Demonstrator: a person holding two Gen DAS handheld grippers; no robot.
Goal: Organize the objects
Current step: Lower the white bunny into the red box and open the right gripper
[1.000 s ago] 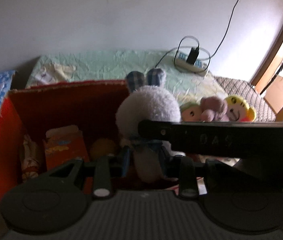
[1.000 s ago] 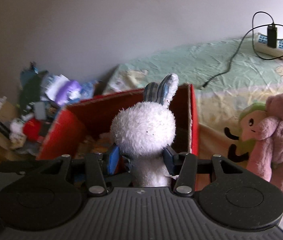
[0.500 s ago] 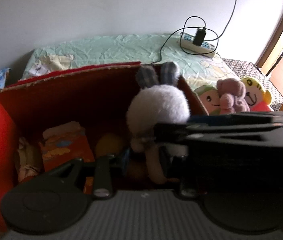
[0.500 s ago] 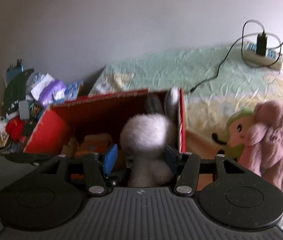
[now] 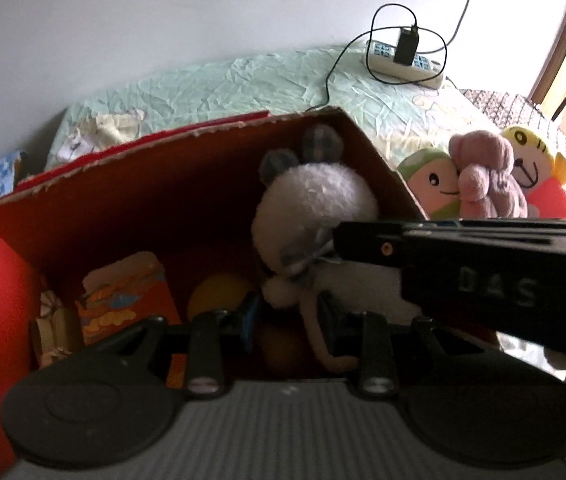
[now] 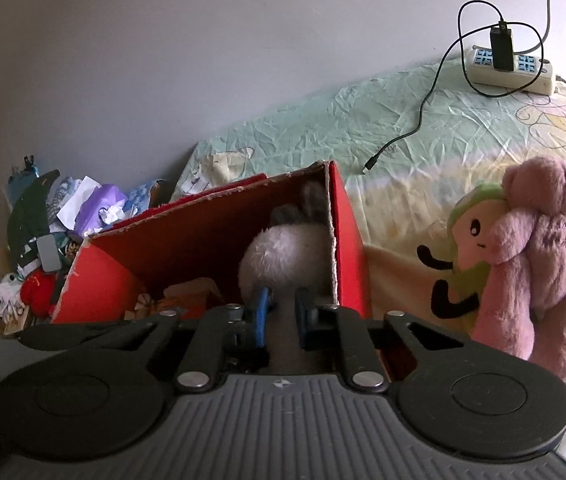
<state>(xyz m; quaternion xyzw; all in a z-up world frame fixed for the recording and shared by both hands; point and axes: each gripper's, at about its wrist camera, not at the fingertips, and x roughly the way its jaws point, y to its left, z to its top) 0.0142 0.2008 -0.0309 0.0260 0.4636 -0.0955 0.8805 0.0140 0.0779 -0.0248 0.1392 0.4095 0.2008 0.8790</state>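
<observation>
1. On the bed (image 6: 323, 132), near its left edge, stands the box (image 6: 347, 240), open-topped and partly filled.
2. Against the box's right wall sits the bunny (image 5: 315, 196), head below the rim.
3. Right gripper (image 6: 283, 316): jaws closing, the bunny's body between them.
4. Left gripper (image 5: 287, 316): jaws nearly together, clamped on a thin limb of the bunny.
5. Step, as I judge: settling the bunny inside. Next calls for letting go, lifting clear, then the pink plush (image 6: 539, 256).
</observation>
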